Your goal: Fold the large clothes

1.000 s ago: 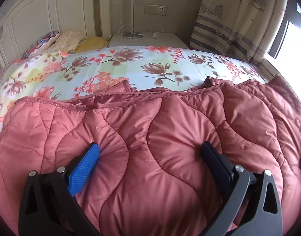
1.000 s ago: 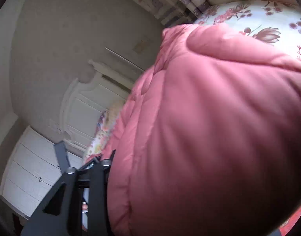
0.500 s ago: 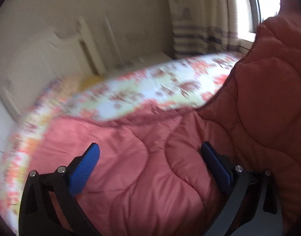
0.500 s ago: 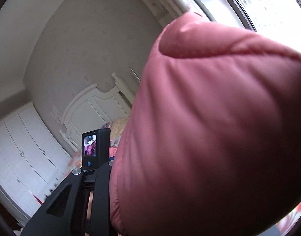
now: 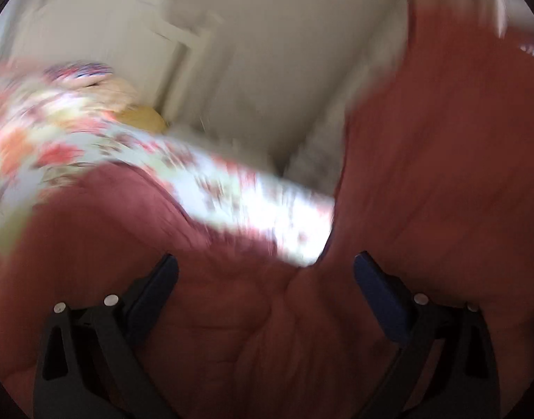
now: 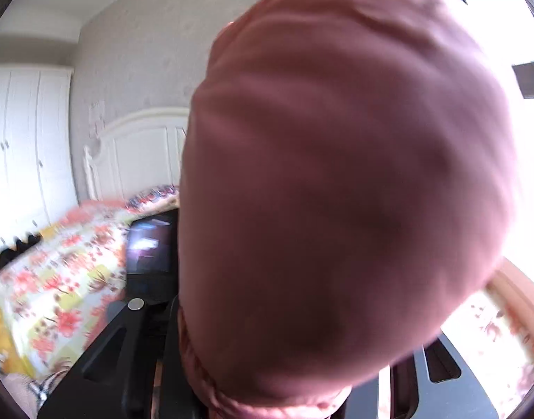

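A large pink quilted jacket (image 5: 267,331) lies on the floral bed sheet (image 5: 92,146). My left gripper (image 5: 267,279) is open, its blue-padded fingers (image 5: 155,286) spread above the jacket, holding nothing. One part of the jacket rises at the right (image 5: 459,157). In the right wrist view the jacket (image 6: 337,174) bulges up over my right gripper (image 6: 267,384), which is shut on its edge; the fingertips are hidden by the cloth. The left wrist view is blurred.
A white headboard (image 6: 141,153) and pillows (image 5: 92,76) stand at the bed's head. A white wardrobe (image 6: 22,146) is on the left wall. A bright window (image 6: 532,139) is on the right. The other gripper's phone screen (image 6: 148,244) shows behind the jacket.
My right gripper has lifted the jacket's edge higher and swung it over. My left gripper has tilted up and turned towards the headboard, still open.
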`<act>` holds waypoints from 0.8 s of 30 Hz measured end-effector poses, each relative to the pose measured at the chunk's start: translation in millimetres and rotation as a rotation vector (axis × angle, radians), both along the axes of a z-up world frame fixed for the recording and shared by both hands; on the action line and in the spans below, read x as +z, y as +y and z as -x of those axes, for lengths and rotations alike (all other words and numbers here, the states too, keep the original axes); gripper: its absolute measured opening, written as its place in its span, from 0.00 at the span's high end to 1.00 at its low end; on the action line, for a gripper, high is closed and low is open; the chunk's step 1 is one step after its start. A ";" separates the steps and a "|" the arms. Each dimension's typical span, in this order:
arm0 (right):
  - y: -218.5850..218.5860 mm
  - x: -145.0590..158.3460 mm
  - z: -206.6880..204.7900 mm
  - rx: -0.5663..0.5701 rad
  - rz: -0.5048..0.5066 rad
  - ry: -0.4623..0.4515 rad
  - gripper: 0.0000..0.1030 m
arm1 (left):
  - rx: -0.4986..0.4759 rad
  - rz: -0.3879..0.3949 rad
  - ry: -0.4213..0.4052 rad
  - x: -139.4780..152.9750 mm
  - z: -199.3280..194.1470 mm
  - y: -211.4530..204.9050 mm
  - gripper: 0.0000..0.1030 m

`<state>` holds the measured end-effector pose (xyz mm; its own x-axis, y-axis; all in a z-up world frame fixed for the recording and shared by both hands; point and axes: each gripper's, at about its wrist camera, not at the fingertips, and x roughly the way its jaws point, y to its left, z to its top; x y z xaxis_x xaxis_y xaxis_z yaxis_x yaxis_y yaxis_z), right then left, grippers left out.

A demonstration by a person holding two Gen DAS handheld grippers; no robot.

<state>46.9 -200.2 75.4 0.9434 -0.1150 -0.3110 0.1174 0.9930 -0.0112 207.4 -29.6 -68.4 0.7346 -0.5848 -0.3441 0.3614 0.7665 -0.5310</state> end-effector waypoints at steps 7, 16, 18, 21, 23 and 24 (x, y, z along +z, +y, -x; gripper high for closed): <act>84.0 -29.1 -22.3 0.046 0.354 0.067 0.63 | 0.308 0.128 -0.028 37.4 5.1 156.6 0.02; 193.4 -152.6 -43.9 0.137 1.071 0.285 0.39 | -0.018 -0.296 -0.019 98.4 -2.9 144.4 0.02; 194.0 -151.0 -47.5 0.148 1.105 0.304 0.39 | -0.153 -0.368 -0.035 102.1 2.3 100.7 0.02; 197.4 -154.3 -45.3 0.139 1.124 0.287 0.39 | -0.297 -0.555 -0.059 102.9 7.4 24.2 0.02; 198.5 -155.3 -43.7 0.132 1.122 0.273 0.39 | -0.357 -0.702 -0.103 96.0 9.1 -22.7 0.02; 194.7 -154.5 -36.2 0.131 1.118 0.267 0.39 | -0.376 -0.763 -0.120 90.7 9.7 -41.7 0.02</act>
